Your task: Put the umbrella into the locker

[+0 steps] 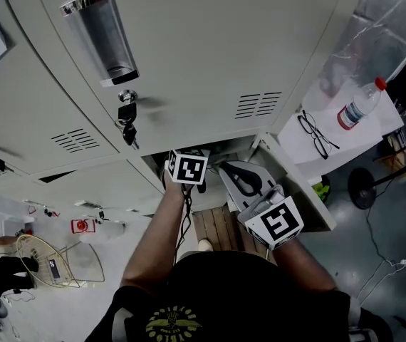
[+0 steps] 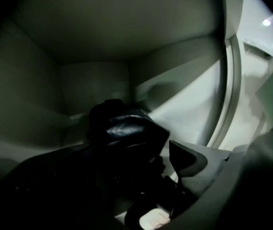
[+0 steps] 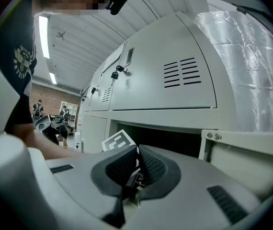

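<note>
A dark folded umbrella lies on the floor inside the open bottom locker, seen in the left gripper view. My left gripper reaches into that locker with its jaws spread wide around the umbrella's near end. Its right pad stands apart from the fabric. The left side is too dark to make out. In the head view only the left gripper's marker cube shows at the locker mouth. My right gripper hangs outside in front of the opening, shut with nothing in it.
The locker's door stands swung open at the right. Keys hang from the locker above. A water bottle and glasses lie on a white surface at the right. Wooden slats sit below the opening.
</note>
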Action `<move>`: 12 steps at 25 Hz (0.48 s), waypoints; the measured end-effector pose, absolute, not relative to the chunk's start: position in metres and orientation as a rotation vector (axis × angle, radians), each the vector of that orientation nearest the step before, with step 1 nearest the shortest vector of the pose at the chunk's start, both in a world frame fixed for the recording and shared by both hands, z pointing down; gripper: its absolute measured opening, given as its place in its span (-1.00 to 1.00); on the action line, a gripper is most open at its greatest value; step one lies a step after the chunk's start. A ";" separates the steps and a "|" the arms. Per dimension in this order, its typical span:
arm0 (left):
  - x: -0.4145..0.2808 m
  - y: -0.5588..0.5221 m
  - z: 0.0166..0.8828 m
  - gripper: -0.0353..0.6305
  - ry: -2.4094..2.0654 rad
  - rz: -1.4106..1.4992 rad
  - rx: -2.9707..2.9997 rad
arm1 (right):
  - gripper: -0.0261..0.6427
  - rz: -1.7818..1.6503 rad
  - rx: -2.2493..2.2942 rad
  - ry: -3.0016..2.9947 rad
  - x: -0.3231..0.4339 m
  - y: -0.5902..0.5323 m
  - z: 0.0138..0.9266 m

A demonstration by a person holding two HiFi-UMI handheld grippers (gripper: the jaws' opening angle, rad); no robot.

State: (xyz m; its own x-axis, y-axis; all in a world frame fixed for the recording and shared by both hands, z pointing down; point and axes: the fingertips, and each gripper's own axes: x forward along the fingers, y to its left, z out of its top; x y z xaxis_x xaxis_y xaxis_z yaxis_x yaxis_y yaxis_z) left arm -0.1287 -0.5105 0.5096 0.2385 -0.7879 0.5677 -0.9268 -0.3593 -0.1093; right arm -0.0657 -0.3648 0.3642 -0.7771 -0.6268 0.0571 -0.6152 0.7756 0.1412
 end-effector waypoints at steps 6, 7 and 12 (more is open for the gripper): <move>-0.120 -0.501 0.502 0.39 -1.561 0.767 2.293 | -0.82 -0.173 0.989 -2.870 -0.070 -0.358 0.364; -0.120 -0.498 0.501 0.39 -1.557 0.760 2.295 | -0.82 -0.174 0.986 -2.872 -0.070 -0.356 0.364; -0.113 -0.488 0.491 0.39 -1.559 0.690 2.316 | -0.82 -0.163 0.986 -2.880 -0.068 -0.351 0.363</move>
